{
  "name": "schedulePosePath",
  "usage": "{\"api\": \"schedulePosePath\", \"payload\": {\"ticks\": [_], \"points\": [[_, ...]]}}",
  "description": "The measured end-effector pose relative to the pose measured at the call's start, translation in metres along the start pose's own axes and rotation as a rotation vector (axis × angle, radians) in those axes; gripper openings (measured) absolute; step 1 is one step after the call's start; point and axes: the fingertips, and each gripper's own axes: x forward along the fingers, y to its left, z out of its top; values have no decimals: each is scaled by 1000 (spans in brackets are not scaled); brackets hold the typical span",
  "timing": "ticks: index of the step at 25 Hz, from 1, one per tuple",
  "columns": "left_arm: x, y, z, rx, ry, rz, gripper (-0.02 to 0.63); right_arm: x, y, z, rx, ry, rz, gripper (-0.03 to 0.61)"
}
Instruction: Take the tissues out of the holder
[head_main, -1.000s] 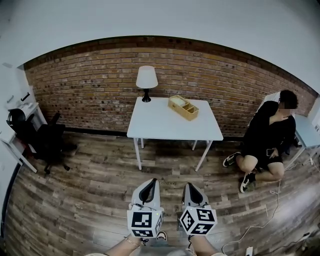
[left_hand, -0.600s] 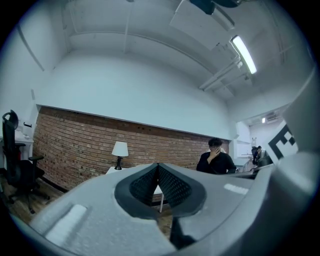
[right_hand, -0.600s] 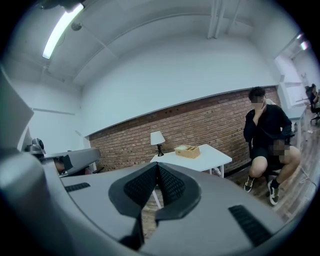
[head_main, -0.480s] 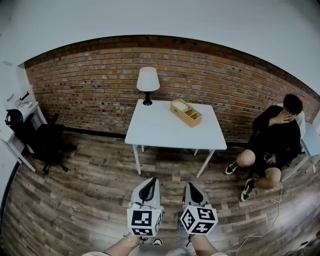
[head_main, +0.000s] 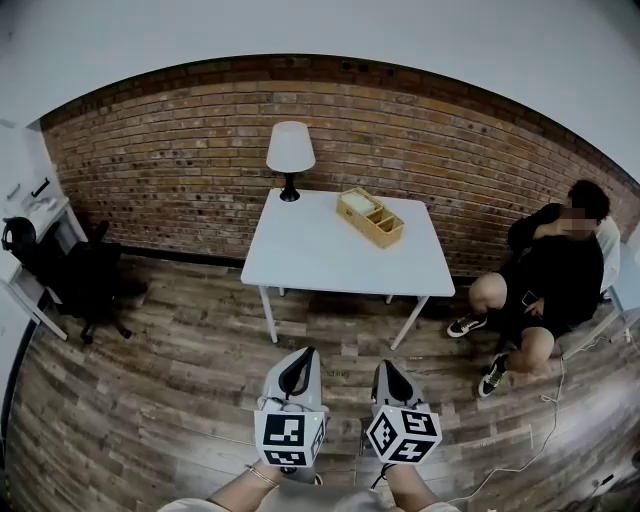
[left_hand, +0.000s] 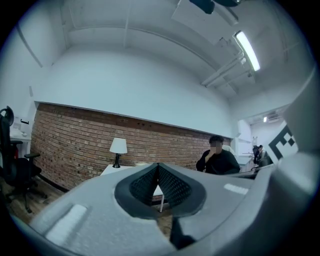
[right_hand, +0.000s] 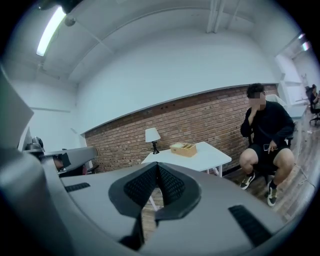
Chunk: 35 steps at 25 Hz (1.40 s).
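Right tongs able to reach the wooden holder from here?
Probably not. The right tongs are shut and well short of the table; the holder sits near its far edge. Only floor lies between.

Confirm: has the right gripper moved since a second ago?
Yes. The right gripper has come forward toward the white table: the strip of floor between its tip and the table's near edge is narrower now.
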Motion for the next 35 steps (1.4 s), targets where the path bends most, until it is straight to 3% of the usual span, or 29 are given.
{"api": "schedulePosePath", "payload": {"ticks": [12, 35], "points": [[57, 13, -12, 10, 11, -35, 6, 49, -26, -5, 16, 13, -35, 6], [251, 78, 8, 20, 37, -82, 6, 234, -54, 55, 36, 20, -62, 6]]}}
